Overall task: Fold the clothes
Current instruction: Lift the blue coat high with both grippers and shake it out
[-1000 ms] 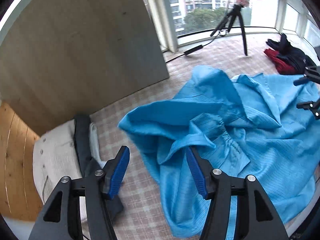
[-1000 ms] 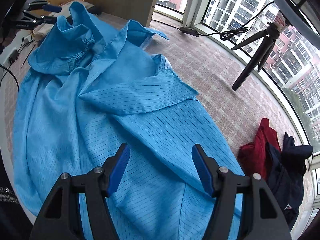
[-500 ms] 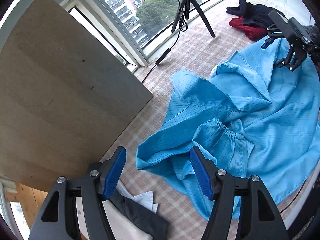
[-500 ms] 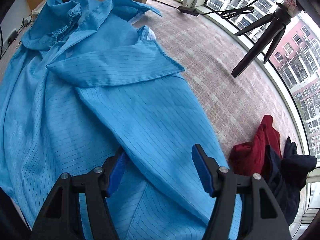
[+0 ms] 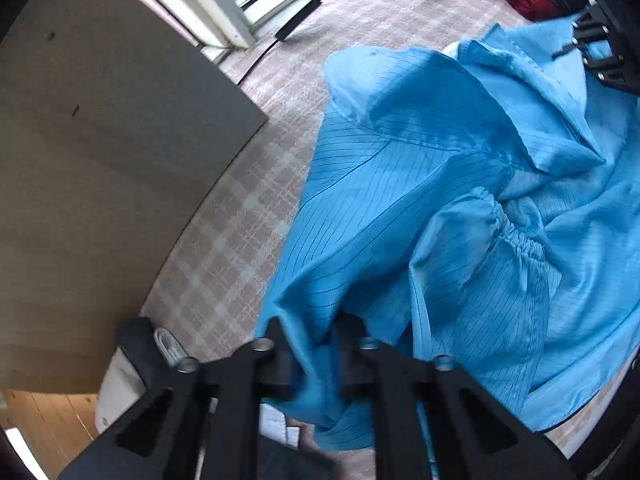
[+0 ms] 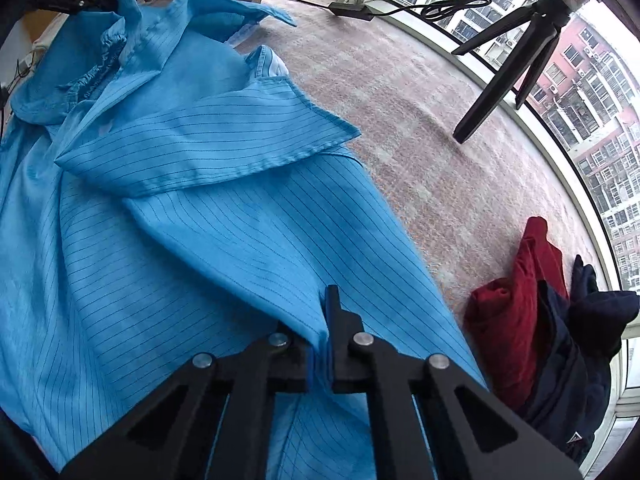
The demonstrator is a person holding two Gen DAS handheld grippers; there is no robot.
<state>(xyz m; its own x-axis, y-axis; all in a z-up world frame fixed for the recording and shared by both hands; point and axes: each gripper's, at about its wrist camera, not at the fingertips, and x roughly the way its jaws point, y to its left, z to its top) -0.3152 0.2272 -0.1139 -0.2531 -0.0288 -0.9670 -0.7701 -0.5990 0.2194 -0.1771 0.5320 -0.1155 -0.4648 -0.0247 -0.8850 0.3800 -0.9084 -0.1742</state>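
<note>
Blue striped garment (image 6: 168, 240) crumpled on bench (image 6: 420, 128), long axis unclear. Your left gripper (image 5: 316, 364) fingers pinch its edge; right gripper (image 6: 320, 344) fingers pinch fold.

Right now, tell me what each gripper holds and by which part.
Both hold the blue garment. The left gripper pinches a bunched fold near its edge; the right gripper pinches a raised fold of the striped body fabric.
</note>
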